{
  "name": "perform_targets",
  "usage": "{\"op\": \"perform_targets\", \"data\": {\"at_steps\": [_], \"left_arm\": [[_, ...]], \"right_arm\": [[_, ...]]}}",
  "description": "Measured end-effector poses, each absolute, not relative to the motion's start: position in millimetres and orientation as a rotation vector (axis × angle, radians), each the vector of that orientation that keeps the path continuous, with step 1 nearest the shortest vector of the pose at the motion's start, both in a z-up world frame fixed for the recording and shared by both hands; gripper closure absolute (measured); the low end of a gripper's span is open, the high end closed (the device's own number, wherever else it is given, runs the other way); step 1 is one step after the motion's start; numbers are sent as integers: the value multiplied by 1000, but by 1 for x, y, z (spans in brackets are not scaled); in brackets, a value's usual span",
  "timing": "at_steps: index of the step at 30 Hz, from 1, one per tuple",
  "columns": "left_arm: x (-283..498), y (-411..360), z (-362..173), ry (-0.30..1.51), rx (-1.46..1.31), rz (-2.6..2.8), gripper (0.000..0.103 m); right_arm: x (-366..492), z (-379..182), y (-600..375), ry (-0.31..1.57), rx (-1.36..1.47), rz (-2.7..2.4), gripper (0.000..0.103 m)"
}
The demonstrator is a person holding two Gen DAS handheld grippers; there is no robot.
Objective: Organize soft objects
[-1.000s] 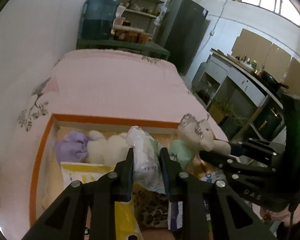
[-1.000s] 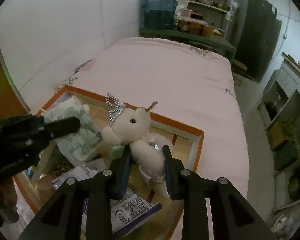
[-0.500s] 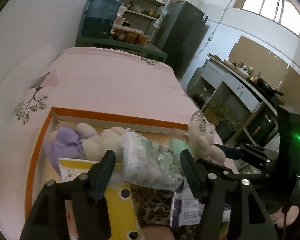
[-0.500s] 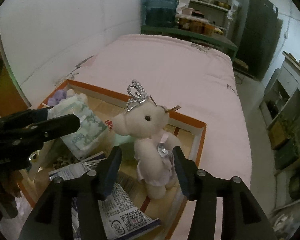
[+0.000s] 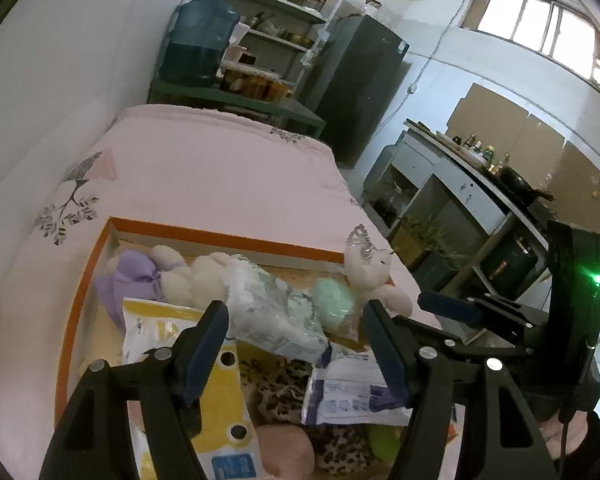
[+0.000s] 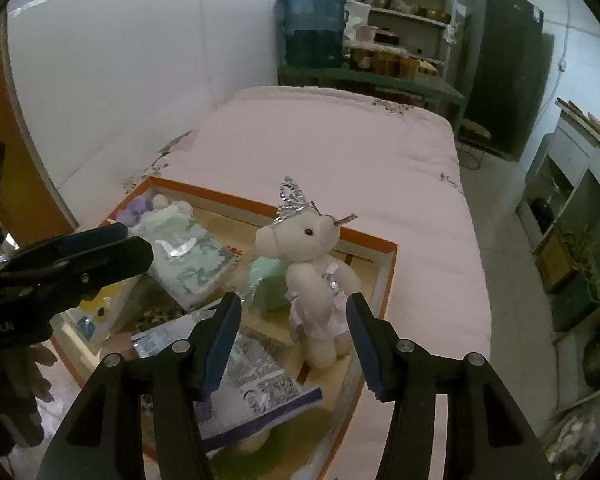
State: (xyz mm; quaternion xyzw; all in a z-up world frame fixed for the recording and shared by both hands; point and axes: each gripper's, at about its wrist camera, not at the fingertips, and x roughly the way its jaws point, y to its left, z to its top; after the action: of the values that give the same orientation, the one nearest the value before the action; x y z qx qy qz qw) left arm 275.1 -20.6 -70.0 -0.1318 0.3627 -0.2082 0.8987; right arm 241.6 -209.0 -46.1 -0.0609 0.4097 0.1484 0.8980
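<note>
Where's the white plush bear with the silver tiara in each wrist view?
Left wrist: white plush bear with the silver tiara sits right of centre, at the far right corner of the orange-rimmed cardboard box.
Right wrist: the bear stands at picture centre, just beyond the open right tongs.
Shared landmark: the mint-green soft bundle lies right beside the bear in both.

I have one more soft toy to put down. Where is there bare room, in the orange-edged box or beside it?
The pink bedspread beyond the orange-edged box is bare up to the green shelf. A strip of bedspread right of the box is free too. Inside it is crowded: crowned white bear, wrapped pack, purple-and-white plush, packets.
</note>
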Motion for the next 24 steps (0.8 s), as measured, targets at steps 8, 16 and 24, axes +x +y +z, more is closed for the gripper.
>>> {"op": "perform_targets", "data": {"at_steps": [8,16,24], "left_arm": [[256,-22,-57,730,-251,-428,34],[229,-24,-42,697,-214,-417,34],[202,-21,-34,672,-198,-406,34]], "right_arm": [[224,-36,-210,830,-103,304,46],[201,-27,-206,811,-75,307,46],[169,-19,-198,779,-65,294,46]]}}
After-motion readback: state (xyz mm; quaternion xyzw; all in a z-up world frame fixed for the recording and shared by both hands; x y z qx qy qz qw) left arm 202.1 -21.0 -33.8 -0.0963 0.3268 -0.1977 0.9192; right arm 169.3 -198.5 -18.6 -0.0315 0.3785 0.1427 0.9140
